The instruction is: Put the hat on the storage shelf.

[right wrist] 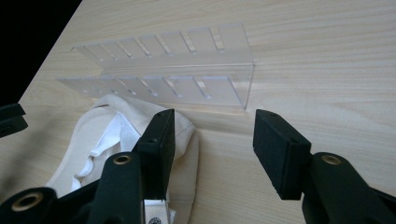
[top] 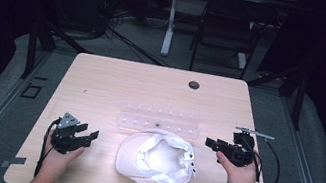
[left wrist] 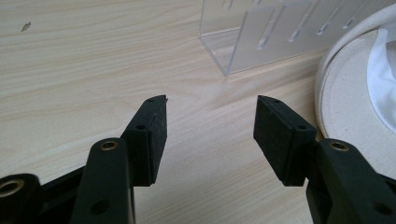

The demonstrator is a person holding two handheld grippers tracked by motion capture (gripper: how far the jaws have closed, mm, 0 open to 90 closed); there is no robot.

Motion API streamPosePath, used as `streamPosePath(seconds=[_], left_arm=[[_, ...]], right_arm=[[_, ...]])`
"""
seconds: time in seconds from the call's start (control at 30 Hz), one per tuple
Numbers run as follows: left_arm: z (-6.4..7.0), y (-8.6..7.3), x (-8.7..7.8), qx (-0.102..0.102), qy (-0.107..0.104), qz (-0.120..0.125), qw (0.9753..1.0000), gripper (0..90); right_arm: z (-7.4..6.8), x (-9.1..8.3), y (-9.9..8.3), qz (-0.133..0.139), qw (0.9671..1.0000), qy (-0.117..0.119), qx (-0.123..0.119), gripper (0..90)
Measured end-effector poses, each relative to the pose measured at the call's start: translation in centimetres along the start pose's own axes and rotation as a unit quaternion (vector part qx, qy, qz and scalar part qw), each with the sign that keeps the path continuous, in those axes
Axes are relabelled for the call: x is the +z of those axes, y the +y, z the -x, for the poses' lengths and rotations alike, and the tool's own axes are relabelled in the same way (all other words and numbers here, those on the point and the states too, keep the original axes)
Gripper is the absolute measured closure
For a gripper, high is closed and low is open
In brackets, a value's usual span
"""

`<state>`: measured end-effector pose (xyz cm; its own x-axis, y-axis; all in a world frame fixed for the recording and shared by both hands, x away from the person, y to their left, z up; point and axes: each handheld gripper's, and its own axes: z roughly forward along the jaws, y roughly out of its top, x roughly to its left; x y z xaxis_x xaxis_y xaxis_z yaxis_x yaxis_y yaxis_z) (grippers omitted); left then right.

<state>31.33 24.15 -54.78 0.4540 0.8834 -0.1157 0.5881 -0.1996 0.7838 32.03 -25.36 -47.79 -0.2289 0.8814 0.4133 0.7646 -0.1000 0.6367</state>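
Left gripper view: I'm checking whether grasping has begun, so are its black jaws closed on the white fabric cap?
No, the left gripper has its jaws apart over bare table, with the white fabric cap beside them.

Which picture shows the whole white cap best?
The high view: the white cap lies upside down, whole, between both grippers on the table. The left gripper view catches just its brim edge; the right gripper view shows part of its back and strap.

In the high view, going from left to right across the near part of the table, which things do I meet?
left gripper → white cap → right gripper
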Motion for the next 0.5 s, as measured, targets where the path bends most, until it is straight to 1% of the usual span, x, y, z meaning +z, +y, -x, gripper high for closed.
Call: streamPosePath(seconds=[0.1,0.27,0.33,0.4,0.5], left_arm=[[0.01,-0.01,0.00,-0.003,-0.002,0.005,1.0000,45.0],[0.14,-0.08,-0.10,-0.007,-0.002,0.005,1.0000,45.0],[0.20,-0.09,-0.12,-0.005,-0.004,0.006,1.0000,45.0],[0.28,-0.09,-0.09,-0.004,-0.004,0.005,1.0000,45.0],[0.39,-0.13,0.00,0.001,-0.005,0.001,1.0000,45.0]], right_arm=[[0.08,0.12,-0.06,-0.002,0.9999,0.008,0.008,49.2],[-0.01,-0.20,0.05,-0.001,0.9997,0.020,0.011,49.2],[-0.10,-0.25,0.10,-0.003,0.9994,0.030,0.013,49.2],[-0.23,-0.14,0.12,-0.006,0.9985,0.049,0.023,49.1],[-0.58,0.09,0.23,-0.011,0.9976,0.062,0.029,49.1]])
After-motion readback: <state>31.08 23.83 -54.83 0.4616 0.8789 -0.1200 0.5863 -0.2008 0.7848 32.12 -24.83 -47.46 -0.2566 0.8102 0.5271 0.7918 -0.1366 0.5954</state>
